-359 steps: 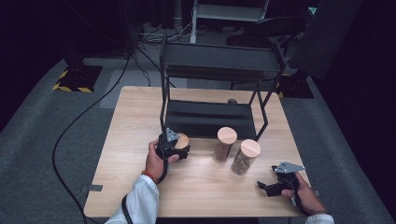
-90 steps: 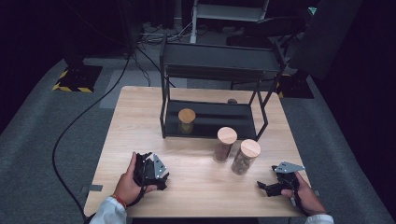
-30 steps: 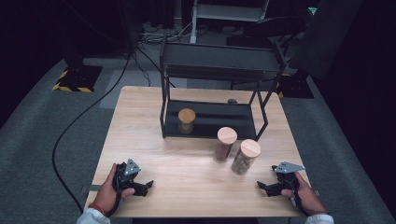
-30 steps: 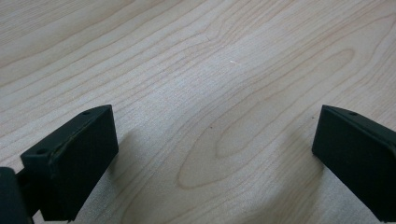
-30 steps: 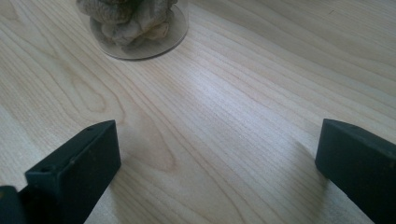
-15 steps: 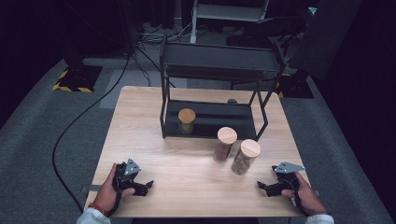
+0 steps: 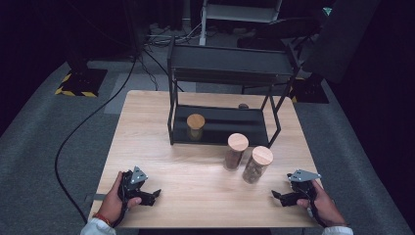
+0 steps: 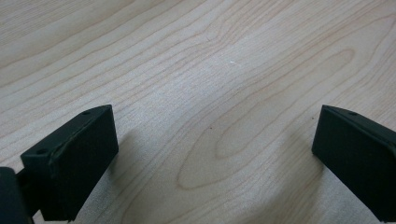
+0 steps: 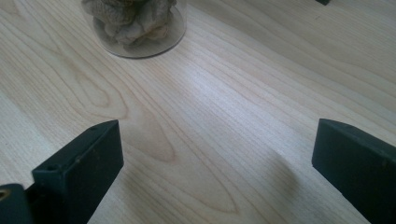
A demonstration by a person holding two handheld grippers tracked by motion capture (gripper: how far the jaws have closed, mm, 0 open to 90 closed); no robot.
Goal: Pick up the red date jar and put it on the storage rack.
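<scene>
Jars number three: two [image 7: 236, 151] [image 7: 256, 164] are set upright on the counter [image 7: 147, 127] just before the rack [image 7: 225, 73], just beside each other, and a third, shorter one [image 7: 195, 126] is stood upright on the rack's lower shelf. Each long axis is vertical, with the lid on top. Each is seen as clear glass with a round, pale wooden lid; brownish, lumpy contents are shown in the front two. One black two-tier rack is placed at the counter's far half. The right tongs [image 7: 280, 197] are held low at the near right corner, near the rightmost jar, whose base [image 9: 135, 25] is seen ahead of them; their jaws have just been closing slightly, are spread wide, and nothing is gripped. The left tongs [image 7: 152, 195] are rested at the near left corner, well apart from the jars, spread wide over bare wood, with nothing between them.
</scene>
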